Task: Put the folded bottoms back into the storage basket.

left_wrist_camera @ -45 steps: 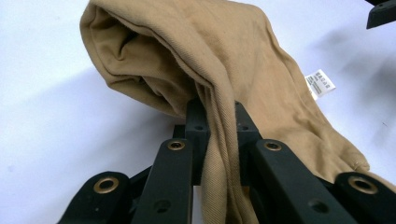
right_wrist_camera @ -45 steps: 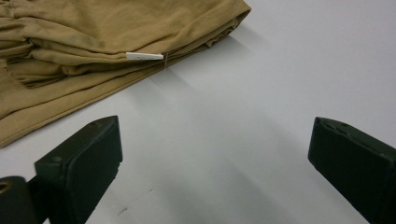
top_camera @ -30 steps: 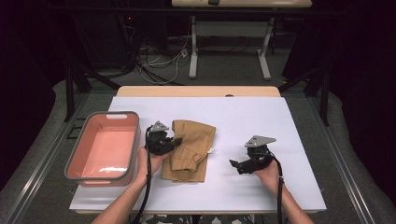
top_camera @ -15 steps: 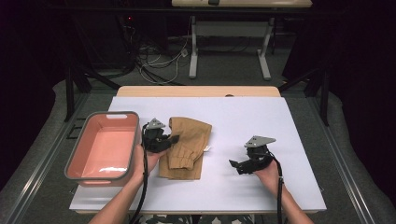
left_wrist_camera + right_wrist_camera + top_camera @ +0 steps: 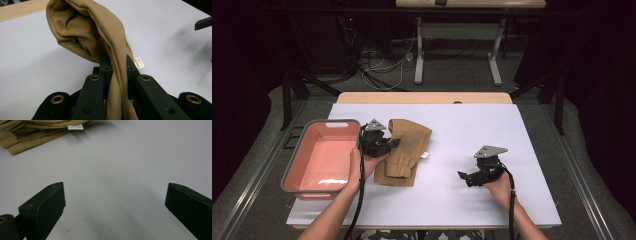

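- the left gripper (image 5: pixel 384 145) sits at the left edge of the tan garment (image 5: pixel 404 152); its jaws are pinched on a fold of the tan twill cloth.
- in the left gripper view, the cloth (image 5: pixel 95 37) runs up between the two black jaws and bulges into a rounded, hollow fold above them, clear of the white table cover (image 5: pixel 30 50).
- a small white label (image 5: pixel 139 63) is sewn at the garment's edge, just beside the right-hand jaw; it carries print, too small to read.
- the same label (image 5: pixel 75 127) shows in the right gripper view; its lettering is blurred and unreadable.
- the rest of the garment lies folded on the white table cover (image 5: pixel 472 125), a ribbed cuff toward the person.
- a salmon-pink plastic bin (image 5: pixel 294 172) with a grey rim stands at the table's left edge, just beside the left hand (image 5: pixel 367 165).
- the right gripper (image 5: pixel 472 176) is well apart from the garment, low over the cover; its jaws are spread wide with nothing between them.
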{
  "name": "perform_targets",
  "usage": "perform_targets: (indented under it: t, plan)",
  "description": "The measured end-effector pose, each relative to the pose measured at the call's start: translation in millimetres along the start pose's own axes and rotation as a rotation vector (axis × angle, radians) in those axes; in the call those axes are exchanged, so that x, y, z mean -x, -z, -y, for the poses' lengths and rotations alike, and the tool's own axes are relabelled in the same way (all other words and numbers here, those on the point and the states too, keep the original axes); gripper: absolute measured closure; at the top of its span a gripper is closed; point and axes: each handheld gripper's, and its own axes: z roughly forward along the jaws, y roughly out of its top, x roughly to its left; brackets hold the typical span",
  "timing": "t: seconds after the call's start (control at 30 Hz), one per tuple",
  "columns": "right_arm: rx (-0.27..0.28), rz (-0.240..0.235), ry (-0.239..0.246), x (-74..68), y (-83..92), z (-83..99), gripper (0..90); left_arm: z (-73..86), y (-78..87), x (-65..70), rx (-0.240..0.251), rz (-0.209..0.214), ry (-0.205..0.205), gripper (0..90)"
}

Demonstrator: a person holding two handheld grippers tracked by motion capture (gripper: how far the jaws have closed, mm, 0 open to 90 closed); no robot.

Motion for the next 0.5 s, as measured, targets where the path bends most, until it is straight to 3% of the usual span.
perform_targets:
  t: [0.5]
  plan:
    - [-0.007, -0.004, 0.001, 0.6, -1.1, 0.1, 2.6, -14.8, 21.1, -13.4, -0.008, -0.05, -0.022, 82.4]
